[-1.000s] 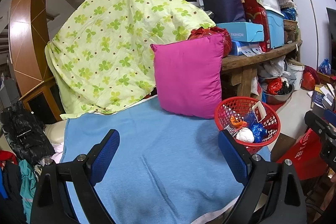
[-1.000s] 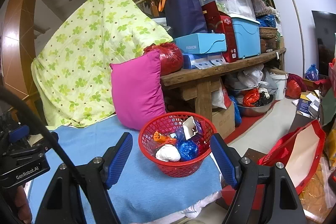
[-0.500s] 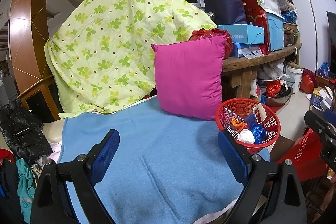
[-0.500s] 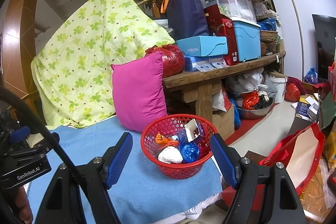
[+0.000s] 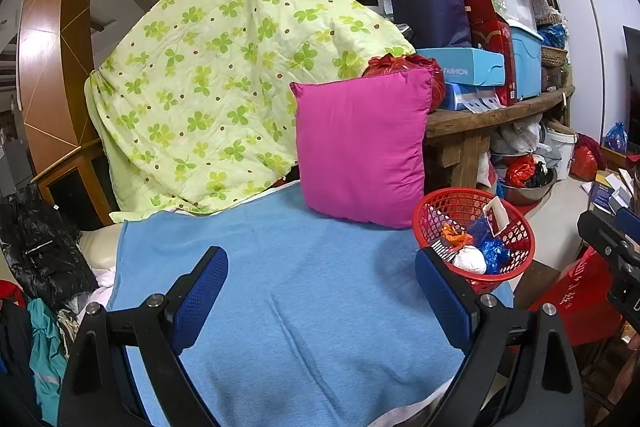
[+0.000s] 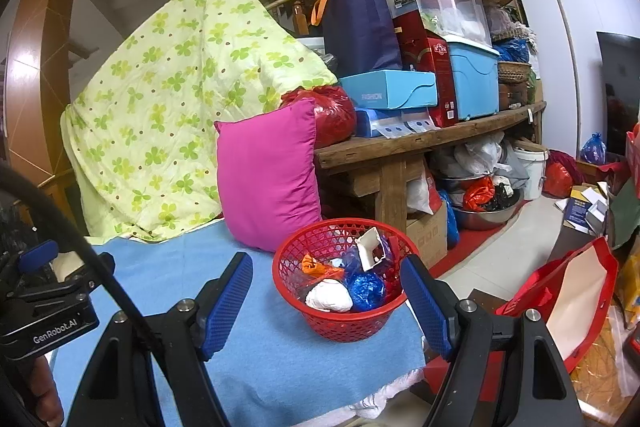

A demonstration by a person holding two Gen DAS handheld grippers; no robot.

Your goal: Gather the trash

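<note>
A red mesh basket (image 6: pixel 348 323) stands on the blue blanket (image 6: pixel 280 367) near its right front corner. It holds a white wad (image 6: pixel 329 295), a blue crumpled wrapper (image 6: pixel 366 287), an orange scrap (image 6: pixel 316 265) and a white carton piece (image 6: pixel 372 247). The basket also shows in the left wrist view (image 5: pixel 516 227). My right gripper (image 6: pixel 326 301) is open and empty, hovering in front of the basket. My left gripper (image 5: pixel 320 291) is open and empty above the blue blanket (image 5: pixel 300 287), left of the basket.
A magenta pillow (image 6: pixel 268 175) leans behind the basket, with a green clover quilt (image 6: pixel 172 99) beside it. A wooden bench (image 6: pixel 420 143) stacked with boxes stands to the right. A red paper bag (image 6: pixel 572 299) sits on the floor. Dark clothes (image 5: pixel 44 255) lie at left.
Both views have drifted slightly; the basket sits a little lower and nearer in the right wrist view. Both grippers stay open and empty.
</note>
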